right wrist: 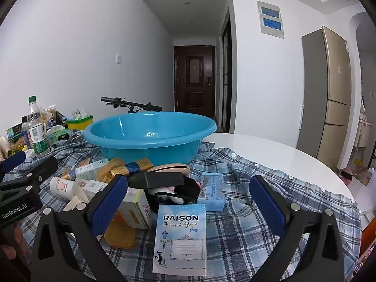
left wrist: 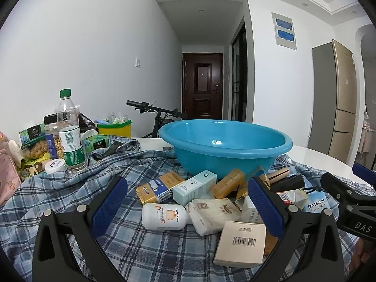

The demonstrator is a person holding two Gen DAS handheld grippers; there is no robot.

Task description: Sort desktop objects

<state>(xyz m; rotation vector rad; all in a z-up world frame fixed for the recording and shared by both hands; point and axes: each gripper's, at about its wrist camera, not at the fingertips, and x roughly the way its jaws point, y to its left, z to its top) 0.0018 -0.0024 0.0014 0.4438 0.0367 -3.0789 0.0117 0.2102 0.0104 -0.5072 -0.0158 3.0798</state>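
Clutter lies heaped on a plaid cloth (left wrist: 70, 195) just in front of a blue basin (left wrist: 225, 145), and both grippers hang over its near edge with their fingers spread wide, gripping nothing. Between the blue pads of the left gripper (left wrist: 186, 209) sit a white bottle (left wrist: 164, 216) lying on its side, a white soft packet (left wrist: 211, 212) touching it on the right, and a beige barcode box (left wrist: 240, 244) nearest the camera, close against the right pad. Farther back in the same gap lie a gold-and-white carton (left wrist: 159, 186) and a pale mint box (left wrist: 195, 186), both just before the basin, with an amber case (left wrist: 229, 183) beside them.

Between the pads of the right gripper (right wrist: 188, 208) lies a RAISON pack (right wrist: 181, 237), flat and face up, near the left of the gap. Behind it sit a light blue packet (right wrist: 211, 192) and a black-and-white soft thing (right wrist: 174, 191), its form hard to make out. A cream box (right wrist: 137, 208) touches the left pad.

Outward, a water bottle (left wrist: 69, 131) and snack bags (left wrist: 35, 141) stand at the table's left, and a bicycle handlebar (left wrist: 152, 109) shows behind the basin.
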